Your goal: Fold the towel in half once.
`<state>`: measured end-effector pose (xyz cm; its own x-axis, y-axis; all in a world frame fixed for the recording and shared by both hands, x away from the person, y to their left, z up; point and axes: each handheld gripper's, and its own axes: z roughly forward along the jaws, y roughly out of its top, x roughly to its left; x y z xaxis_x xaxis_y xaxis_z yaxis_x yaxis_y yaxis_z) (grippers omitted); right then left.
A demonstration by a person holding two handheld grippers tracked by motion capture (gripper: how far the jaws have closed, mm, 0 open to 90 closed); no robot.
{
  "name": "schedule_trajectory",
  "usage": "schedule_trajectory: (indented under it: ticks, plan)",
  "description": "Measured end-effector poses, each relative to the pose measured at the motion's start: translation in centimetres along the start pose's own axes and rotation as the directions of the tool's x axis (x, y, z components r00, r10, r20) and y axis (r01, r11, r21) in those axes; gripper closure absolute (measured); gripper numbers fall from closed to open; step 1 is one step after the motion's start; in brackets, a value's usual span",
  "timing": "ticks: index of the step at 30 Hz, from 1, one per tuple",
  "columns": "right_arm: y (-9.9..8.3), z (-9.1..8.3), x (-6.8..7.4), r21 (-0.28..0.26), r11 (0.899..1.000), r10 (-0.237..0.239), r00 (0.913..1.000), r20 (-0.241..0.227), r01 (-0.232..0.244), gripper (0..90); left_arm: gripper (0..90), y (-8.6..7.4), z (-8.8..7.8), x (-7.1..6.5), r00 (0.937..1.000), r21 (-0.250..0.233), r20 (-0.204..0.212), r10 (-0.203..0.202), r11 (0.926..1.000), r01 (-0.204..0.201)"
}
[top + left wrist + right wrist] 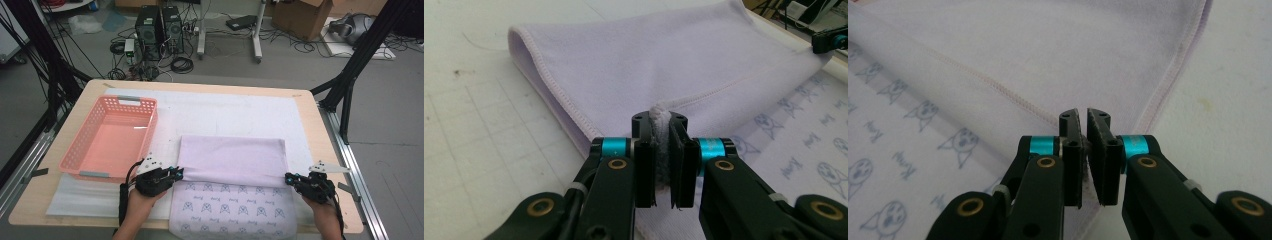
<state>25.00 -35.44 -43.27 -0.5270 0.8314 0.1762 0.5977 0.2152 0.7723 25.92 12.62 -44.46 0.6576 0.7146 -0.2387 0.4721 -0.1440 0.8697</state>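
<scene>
My lilac towel (233, 160) lies in the lower centre of the high view, its plain top half folded over a half printed with small cat faces, just right of the pink basket (111, 137). My left gripper (176, 174) is clamped on the fold's left corner, fabric bunched between the pads. My right gripper (290, 178) pinches the right corner.

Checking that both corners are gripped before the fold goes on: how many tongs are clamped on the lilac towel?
2. The left tongs pinch the folded lilac towel at its near left corner; the right tongs pinch its near right corner. Both are shut on fabric.
</scene>
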Motion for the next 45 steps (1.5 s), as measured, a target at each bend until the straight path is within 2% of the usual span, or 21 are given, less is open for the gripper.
schedule_trajectory:
  ticks: [12,19,21,30,34,36,38,40,41,43,45]
  plan:
    - [-2.3,-2.2,1.6,-0.001,1.0,-0.006,0.9998,-0.019,0.006,84.7,83.2,-1.8,-1.9,-2.2,1.0,-0.002,-0.005,0.006,1.0,-0.006]
    - [-3.6,-4.0,2.9,-0.007,1.0,-0.019,0.9993,-0.032,0.019,85.0,83.2,-2.8,-3.7,-3.7,0.9999,-0.01,0.013,0.001,0.9999,-0.001]
    - [-4.0,-4.6,3.2,-0.009,1.0,-0.02,0.9988,-0.044,0.02,85.0,83.1,-3.1,-4.2,-4.1,0.9998,-0.008,0.019,0.011,0.9999,-0.011]
    - [-5.8,-7.2,4.7,-0.013,0.999,-0.033,0.9964,-0.078,0.032,85.5,83.0,-4.5,-6.3,-5.9,0.9991,0.004,0.042,0.01,0.9999,-0.01]
    - [-6.6,-8.0,5.8,0.015,0.998,-0.058,0.9941,-0.092,0.059,85.6,82.7,-5.3,-7.1,-6.5,0.9984,0.027,0.055,0.016,0.9995,-0.018]
    - [-7.0,-8.1,5.9,0.033,0.997,-0.063,0.9935,-0.095,0.066,84.5,78.1,-5.4,-7.2,-6.5,0.9981,0.042,0.062,0.004,0.9991,-0.007]
    - [-7.1,-7.9,5.8,0.036,0.997,-0.058,0.9944,-0.089,0.061,76.4,66.5,-5.3,-7.0,-6.2,0.9982,0.032,0.057,-0.019,0.9993,0.017]
    - [-6.9,-8.0,5.5,0.016,0.999,-0.035,0.9959,-0.084,0.037,73.0,53.6,-5.0,-6.9,-5.8,0.9976,0.018,0.052,-0.047,0.9988,0.046]
    - [-6.8,-8.0,5.4,0.001,1.0,-0.022,0.9962,-0.084,0.023,70.1,50.7,-4.9,-6.9,-5.6,0.9976,0.009,0.045,-0.053,0.9986,0.053]
    - [-6.6,-8.0,5.2,-0.019,1.0,-0.014,0.9973,-0.073,0.013,69.7,47.9,-4.6,-6.6,-5.3,0.9982,-0.005,0.027,-0.054,0.9985,0.054]
    - [-6.4,-7.8,5.0,-0.03,1.0,-0.009,0.9987,-0.05,0.008,69.7,47.8,-4.1,-6.2,-5.1,0.9988,-0.011,0.015,-0.047,0.9988,0.048]
